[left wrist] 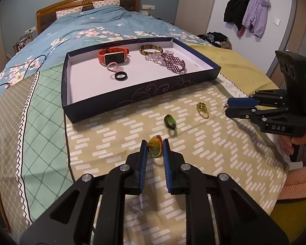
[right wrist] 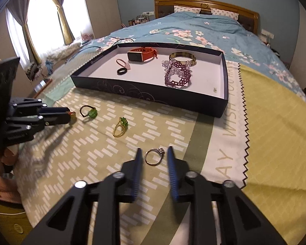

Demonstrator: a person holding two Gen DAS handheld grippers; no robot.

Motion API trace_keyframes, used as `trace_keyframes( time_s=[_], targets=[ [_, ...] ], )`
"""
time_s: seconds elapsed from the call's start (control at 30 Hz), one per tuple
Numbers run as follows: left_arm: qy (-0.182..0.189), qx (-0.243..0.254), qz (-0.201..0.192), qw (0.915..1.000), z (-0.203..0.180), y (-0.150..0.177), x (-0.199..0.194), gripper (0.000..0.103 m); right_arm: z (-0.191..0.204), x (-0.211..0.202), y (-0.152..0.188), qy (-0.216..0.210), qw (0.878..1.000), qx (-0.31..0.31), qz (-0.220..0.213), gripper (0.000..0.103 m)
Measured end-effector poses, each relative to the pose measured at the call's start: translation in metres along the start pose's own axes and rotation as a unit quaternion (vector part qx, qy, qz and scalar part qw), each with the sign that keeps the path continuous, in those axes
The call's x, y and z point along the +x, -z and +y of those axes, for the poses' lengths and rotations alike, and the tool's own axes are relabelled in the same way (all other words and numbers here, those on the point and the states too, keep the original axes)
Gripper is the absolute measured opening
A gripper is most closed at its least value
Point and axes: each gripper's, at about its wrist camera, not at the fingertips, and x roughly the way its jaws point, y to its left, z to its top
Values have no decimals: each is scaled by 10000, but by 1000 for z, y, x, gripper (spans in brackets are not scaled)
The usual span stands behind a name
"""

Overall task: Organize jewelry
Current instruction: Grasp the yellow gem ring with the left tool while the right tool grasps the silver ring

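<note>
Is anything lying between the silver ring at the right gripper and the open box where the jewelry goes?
Nothing visible does. The silver ring sits between the right gripper fingers, and only bare patterned cloth lies up to the box's near wall. The gold beaded ring lies off to the side.

Readable text, by carrier:
- Cream cloth strip with zigzag edge, laid on the bed: large grey capitals are printed along it; "WISH YOU" and "AY" are legible, the rest is cut off or blurred.
- Right gripper, body: raised letters "DAS" are seen.
</note>
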Motion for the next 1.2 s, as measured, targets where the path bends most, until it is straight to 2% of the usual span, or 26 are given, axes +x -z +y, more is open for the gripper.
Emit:
trace_keyframes(
  time_s=[0.17, 0.2, 0.23, 0.7, 0.93, 1.0, 1.07, 1.13, 1.2],
  targets=[
    [9, -47, -19, 10000, 0, 0, 0, 16, 1, -1, 1, 90, 9999, -77, -17, 15],
    [16, -58, -38, 10000, 0, 0, -1, 16, 1, -1, 0, 90, 9999, -71, -39, 12],
    [21, -71, -56, 10000, 1, -1, -2, 16, 1, -2, 0, 57, 10000, -44, -52, 3],
    [87, -189, -226, 9995, 4, -3, -10, 16, -7, -11, -5, -332, 9986, 297, -294, 0],
    [105, -197, -301, 9993, 2, -5, -14, 16, -8, -17, -11, -351, 9980, 311, -424, 0],
    [112, -195, -296, 9993, 2, -5, -14, 16, -12, -11, -11, -358, 9981, 415, -281, 4],
    [124, -195, -280, 9993, 1, -5, -13, 16, -14, -6, -8, -370, 9981, 461, -168, 21],
    [129, -198, -264, 9994, 1, -3, -12, 16, -10, -2, -5, -294, 9988, 369, -85, 28],
    [138, -204, -249, 9994, 1, -3, -11, 16, -3, 3, -4, -211, 9996, 198, 12, 30]
  ],
)
